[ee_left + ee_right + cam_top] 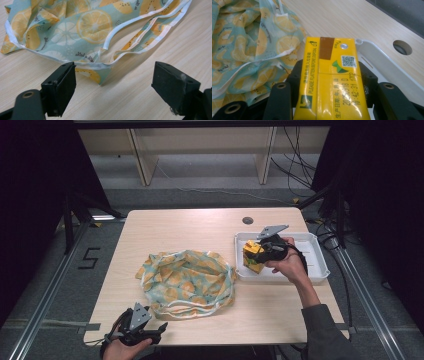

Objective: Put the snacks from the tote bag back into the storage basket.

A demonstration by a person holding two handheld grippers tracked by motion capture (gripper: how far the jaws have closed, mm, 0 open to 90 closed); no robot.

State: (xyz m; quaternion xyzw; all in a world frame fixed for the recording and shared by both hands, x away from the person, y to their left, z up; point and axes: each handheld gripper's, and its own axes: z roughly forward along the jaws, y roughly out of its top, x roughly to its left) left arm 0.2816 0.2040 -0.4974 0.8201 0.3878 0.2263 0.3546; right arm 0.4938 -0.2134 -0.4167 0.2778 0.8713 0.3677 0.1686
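Work in hand: I am moving a yellow drink carton (pixel 332 80) with the right gripper (pixel 264 251), and I judge it is meant for the fruit-print cloth bag (pixel 187 282).
Where the carton is: it sits between the right fingers (pixel 279 100), over the left part of the white tray (pixel 320 270) at the right side of the desk (pixel 200 225).
Right fingers: they are clenched on the two long sides of the carton, so it is grasped firmly.
Left fingers: the left gripper (pixel 142 327) is released, with its fingers (pixel 61 87) wide apart just in front of the near rim of the bag, touching nothing.
How the carton will handle: I judge it light to medium and fairly stiff, but its glossy skin looks slippery and the walls can dent if I squeeze too hard. The flat sides near the middle are the best place to hold.
How the bag will handle: it looks thin, soft and floppy, and it will collapse. The white hem (pixel 130 18) or the handle loops are the places to pinch for keeping the mouth open.
Hard to see: the bottom of the carton is cut off in the right gripper view. I cannot tell whether it rests on the tray or hangs above it. The inside of the bag is hidden by folds.
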